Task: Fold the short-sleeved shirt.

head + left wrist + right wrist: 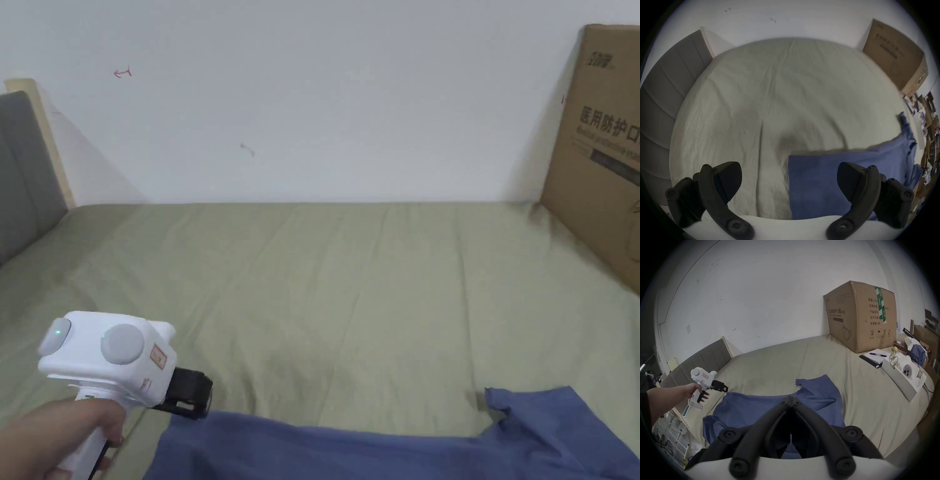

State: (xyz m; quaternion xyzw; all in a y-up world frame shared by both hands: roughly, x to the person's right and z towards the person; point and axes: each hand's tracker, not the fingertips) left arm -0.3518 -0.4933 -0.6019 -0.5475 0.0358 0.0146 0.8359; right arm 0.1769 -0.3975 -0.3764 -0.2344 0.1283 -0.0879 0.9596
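Left gripper [190, 394] just beside shirt [387, 453]

We see a blue short-sleeved shirt [769, 408] lying spread, slightly rumpled, across the olive-green bed sheet [802, 363], one sleeve pointing outward.
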